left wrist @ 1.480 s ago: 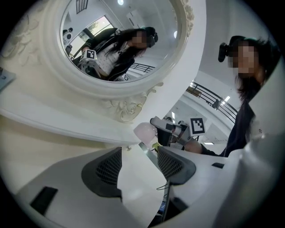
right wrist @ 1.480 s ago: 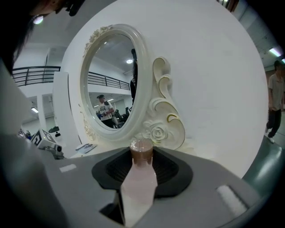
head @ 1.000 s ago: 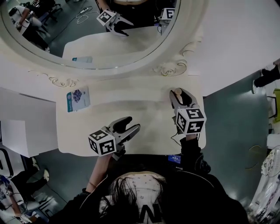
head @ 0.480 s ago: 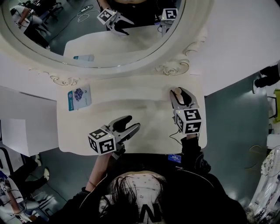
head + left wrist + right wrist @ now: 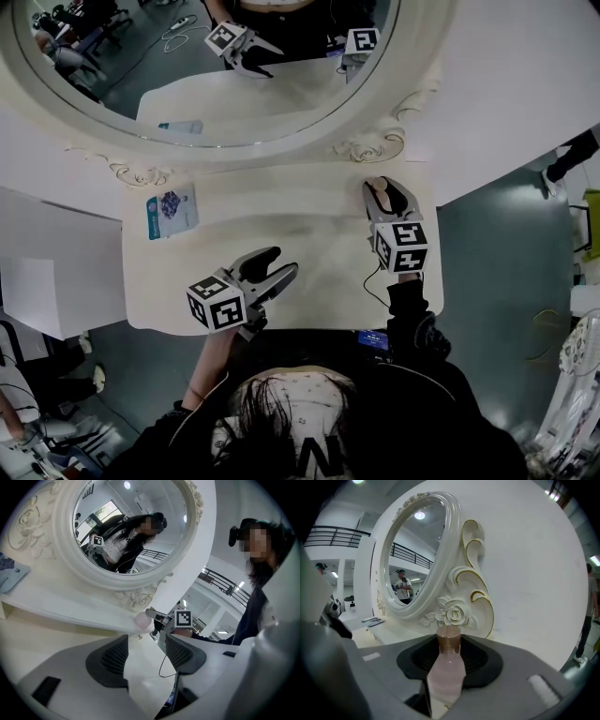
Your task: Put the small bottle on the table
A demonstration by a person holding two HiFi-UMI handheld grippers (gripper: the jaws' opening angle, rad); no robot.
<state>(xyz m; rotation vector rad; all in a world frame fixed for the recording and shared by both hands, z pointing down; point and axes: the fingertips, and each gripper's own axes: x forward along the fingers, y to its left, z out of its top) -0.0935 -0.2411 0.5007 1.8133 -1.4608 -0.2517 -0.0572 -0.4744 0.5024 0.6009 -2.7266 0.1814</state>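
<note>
The small bottle (image 5: 446, 667) is pale pink with a brown cap (image 5: 449, 639). It stands upright between the dark pads of my right gripper (image 5: 450, 660), which is shut on it. In the head view the small bottle (image 5: 380, 193) and the right gripper (image 5: 382, 199) are over the far right corner of the white dressing table (image 5: 309, 234), near the mirror's carved base. My left gripper (image 5: 277, 265) hovers near the table's front edge, open and empty. From the left gripper view, its jaws (image 5: 146, 651) stand apart, with the small bottle (image 5: 141, 619) far behind them.
A large oval mirror (image 5: 187, 84) in an ornate white frame stands behind the table. A blue-and-white booklet (image 5: 172, 210) lies at the table's far left. A thin black cable (image 5: 373, 292) trails over the front right edge. A carved rose (image 5: 454, 613) sits just beyond the bottle.
My right gripper has rolled a little about its own axis with the bottle still in it. The left gripper has kept still.
</note>
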